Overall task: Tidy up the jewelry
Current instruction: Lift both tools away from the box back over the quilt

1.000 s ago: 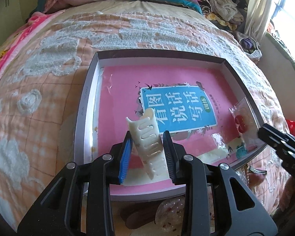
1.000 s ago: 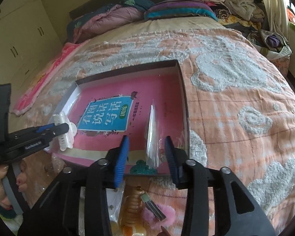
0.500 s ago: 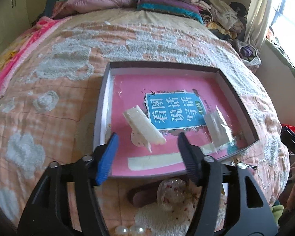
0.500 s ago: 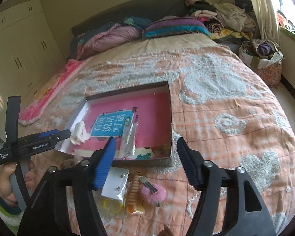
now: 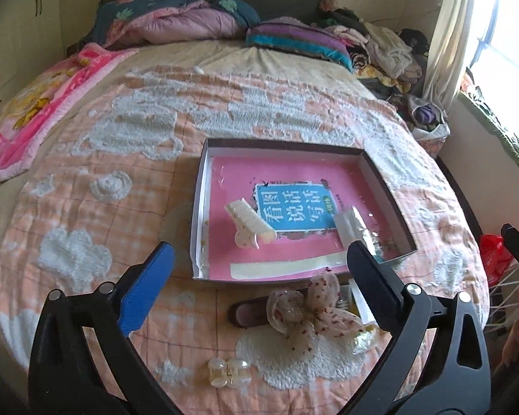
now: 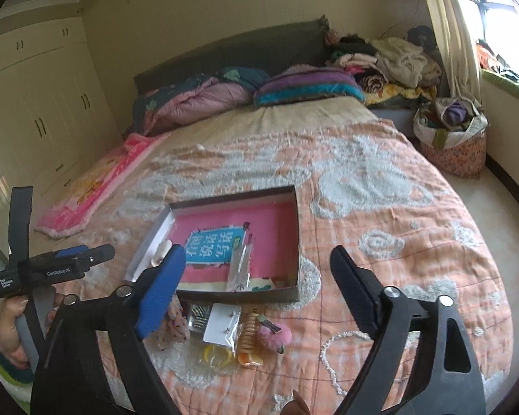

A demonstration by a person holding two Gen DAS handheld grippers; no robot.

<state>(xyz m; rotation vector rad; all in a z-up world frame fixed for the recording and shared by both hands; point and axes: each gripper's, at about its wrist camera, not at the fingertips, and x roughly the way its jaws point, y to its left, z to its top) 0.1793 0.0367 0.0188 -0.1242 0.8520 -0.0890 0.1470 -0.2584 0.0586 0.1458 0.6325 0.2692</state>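
Observation:
A shallow box [image 5: 198,204] [image 6: 297,221] with a pink book cover inside lies on the bed. In it lie a cream hair claw [image 5: 248,223] and a clear packet [image 5: 351,224] [image 6: 240,266]. My left gripper [image 5: 259,263] is open and empty, held above the box's near edge. My right gripper [image 6: 259,276] is open and empty, held back above the near edge too. In front of the box lie a sheer bow clip [image 5: 308,307], a small clear claw [image 5: 228,373], a white earring card [image 6: 221,323], an amber claw [image 6: 249,339] and a pink fluffy clip [image 6: 276,335].
The bed has an orange quilt [image 6: 380,207]. Pillows and folded bedding [image 5: 197,24] lie at its head. A clothes pile [image 6: 391,58] and a floral bag [image 6: 449,138] stand at the right. The left gripper's handle and hand [image 6: 34,276] show in the right wrist view.
Both grippers opened and pulled back and up. The left let go of the cream claw and the right let go of the clear packet; both now lie in the box.

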